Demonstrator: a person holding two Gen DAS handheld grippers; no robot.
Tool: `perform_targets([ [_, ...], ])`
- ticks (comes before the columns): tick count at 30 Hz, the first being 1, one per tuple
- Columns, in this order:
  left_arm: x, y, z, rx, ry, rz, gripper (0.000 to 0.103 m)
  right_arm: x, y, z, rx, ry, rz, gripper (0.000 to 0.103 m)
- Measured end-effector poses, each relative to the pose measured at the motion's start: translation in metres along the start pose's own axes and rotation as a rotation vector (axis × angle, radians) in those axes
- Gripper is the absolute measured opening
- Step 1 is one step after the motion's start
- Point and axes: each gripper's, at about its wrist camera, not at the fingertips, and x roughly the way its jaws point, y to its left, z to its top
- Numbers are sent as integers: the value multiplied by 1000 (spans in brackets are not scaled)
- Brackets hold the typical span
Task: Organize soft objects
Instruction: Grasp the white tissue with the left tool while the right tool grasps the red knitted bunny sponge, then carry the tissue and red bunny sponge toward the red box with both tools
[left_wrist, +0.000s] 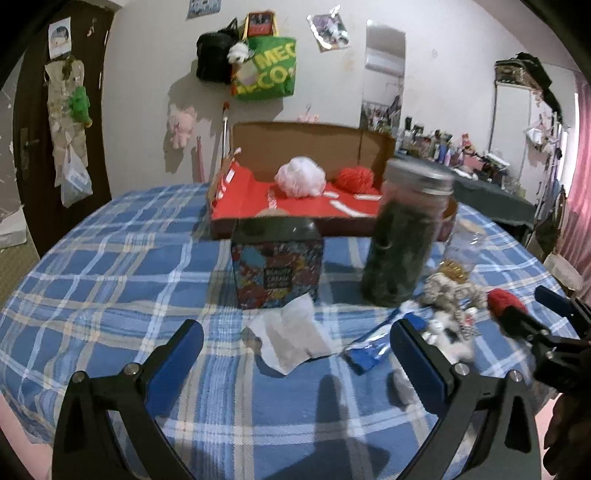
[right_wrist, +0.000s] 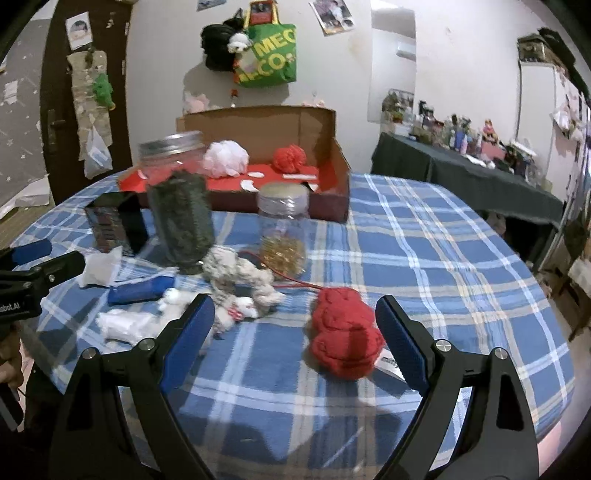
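Red yarn ball (right_wrist: 345, 334) lies near the box (right_wrist: 338, 166), framed by the right gripper (right_wrist: 295, 332)'s spread jaws, probably for pickup; left gripper (left_wrist: 297, 354) spread too, holding nothing.

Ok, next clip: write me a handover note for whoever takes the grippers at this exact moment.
Left gripper: open, empty, above the white tissue in front of the patterned box.
Right gripper: open, empty, jaws either side of the red yarn ball but not pressing it.
In the red-lined cardboard box at the back: a white pouf and a red pouf, seemingly sorted already.
Left on the plaid tablecloth: the red yarn, a grey knitted piece, a white soft toy, a blue packet, plus two jars.
Likely next: close on the red yarn.
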Motion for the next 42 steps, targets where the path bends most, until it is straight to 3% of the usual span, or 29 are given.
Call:
perform_targets([
  [9, 33, 12, 3, -21, 87, 26, 102, 24, -26, -5, 47, 68, -5, 89],
  [12, 42, 15, 2, -33, 127, 13, 91, 29, -31, -8, 57, 89, 5, 87],
  [14, 50, 16, -1, -36, 167, -4, 79, 31, -34, -9, 72, 102, 30, 68],
  [15, 50, 15, -1, -30, 167, 0, 78, 33, -35, -10, 81, 111, 46, 60],
  [16, 49, 14, -1, -21, 157, 3, 72, 35, -36, -11, 87, 122, 57, 44],
  [20, 47, 7, -3, 29, 144, -16, 27, 33, -37, -11, 103, 118, 90, 39],
  [22, 43, 5, -3, 34, 140, -26, 20, 27, -37, -10, 113, 92, 98, 39],
  [30, 23, -5, 3, 49, 104, -89, 19, 7, -35, 8, 127, 17, 124, 39],
  [42, 12, -13, 9, 61, 76, -110, 19, -21, -37, 33, 139, -91, 156, 39],
])
